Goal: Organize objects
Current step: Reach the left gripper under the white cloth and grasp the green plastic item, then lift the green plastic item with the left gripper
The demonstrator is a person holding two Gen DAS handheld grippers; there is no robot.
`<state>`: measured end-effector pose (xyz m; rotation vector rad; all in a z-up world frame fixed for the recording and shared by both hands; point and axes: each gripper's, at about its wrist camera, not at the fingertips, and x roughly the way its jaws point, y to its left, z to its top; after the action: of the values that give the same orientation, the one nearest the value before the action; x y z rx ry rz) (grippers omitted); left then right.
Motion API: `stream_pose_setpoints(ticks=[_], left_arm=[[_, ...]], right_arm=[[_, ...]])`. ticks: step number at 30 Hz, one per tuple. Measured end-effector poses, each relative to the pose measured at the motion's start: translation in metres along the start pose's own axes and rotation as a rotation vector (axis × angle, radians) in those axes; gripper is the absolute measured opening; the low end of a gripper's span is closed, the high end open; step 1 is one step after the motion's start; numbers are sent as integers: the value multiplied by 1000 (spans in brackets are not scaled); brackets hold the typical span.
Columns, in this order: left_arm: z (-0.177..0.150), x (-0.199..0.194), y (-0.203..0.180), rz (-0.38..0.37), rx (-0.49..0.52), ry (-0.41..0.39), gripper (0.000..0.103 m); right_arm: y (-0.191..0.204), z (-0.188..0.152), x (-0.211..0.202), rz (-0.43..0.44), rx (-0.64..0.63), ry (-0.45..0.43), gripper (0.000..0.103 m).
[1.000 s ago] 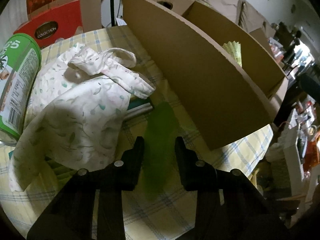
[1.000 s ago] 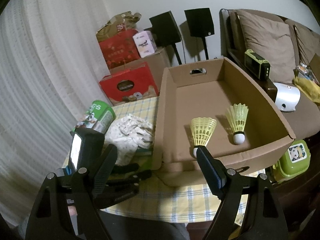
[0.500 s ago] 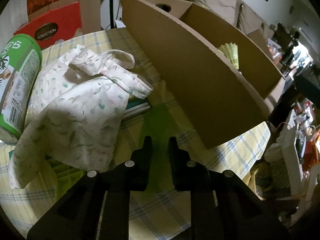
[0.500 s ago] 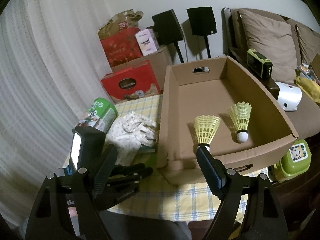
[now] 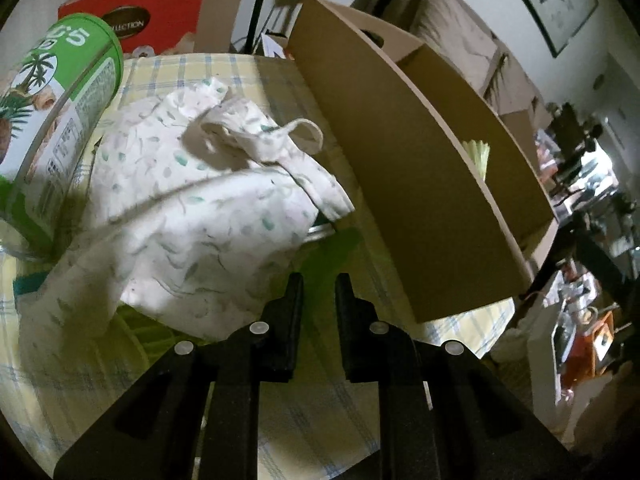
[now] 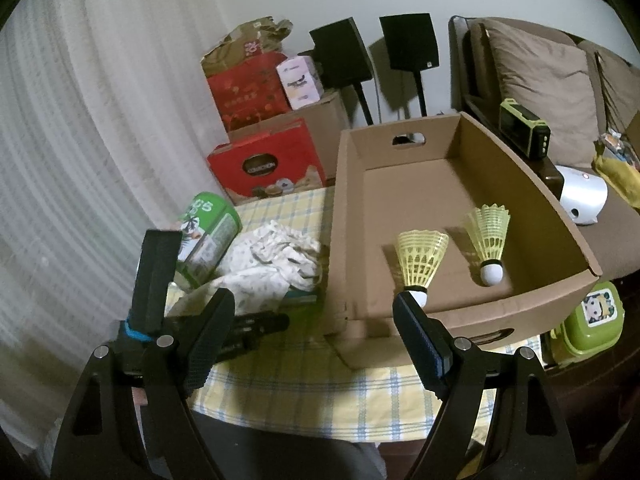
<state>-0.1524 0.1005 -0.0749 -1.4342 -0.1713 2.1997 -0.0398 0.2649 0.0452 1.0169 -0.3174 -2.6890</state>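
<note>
Green and blurred, a translucent thing (image 5: 320, 268) is sitting between the fingers of the left gripper (image 5: 318, 280); those jaws are closing to a narrow gap around it, though whether the pads are pressing on it cannot be told. The left wrist view is showing this close up, low over the checked tablecloth (image 5: 304, 412), with a floral cloth (image 5: 208, 216) lying just beside the gripper and a green can (image 5: 56, 120) standing past it. The right wrist view is not showing the green thing clearly; there the left gripper is appearing as a dark tool (image 6: 256, 326) beside the cloth. What this view is giving instead is the inside of the cardboard box (image 6: 344, 216): two yellow shuttlecocks (image 6: 420, 266) are standing upright on its floor, near the front wall and slightly apart. The left view is catching only one yellow tip (image 5: 476, 154) over the box wall. The right gripper (image 6: 306, 308) is hanging wide with nothing in it, in front of the box.
</note>
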Motion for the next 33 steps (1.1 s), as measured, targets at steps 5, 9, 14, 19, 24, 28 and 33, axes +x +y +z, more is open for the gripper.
stream_pose_setpoints(ticks=[5,9,14,19,24,28,33], left_arm=[[6,18,-6,77,48,40,15],[2,26,-9,110,81,37,10],[-4,19,-15,79,85,4,3],[-11,-3,-18,25,82,-26,3],[-13,-33,-15,-21,82,-73,3],[-14,-67,-5,-29,32,-150,3],[-12,-89,16,2,-16,-189,3]], right_arm=[[-1,-1,1,-1,6,6,83],[-3,-2,0,-3,7,5,83],[-2,1,5,-9,-5,12,83],[6,7,12,-10,-34,18,83],[13,15,23,-4,-57,30,83],[21,23,34,-11,-76,38,83],[35,29,52,-7,-100,60,82]])
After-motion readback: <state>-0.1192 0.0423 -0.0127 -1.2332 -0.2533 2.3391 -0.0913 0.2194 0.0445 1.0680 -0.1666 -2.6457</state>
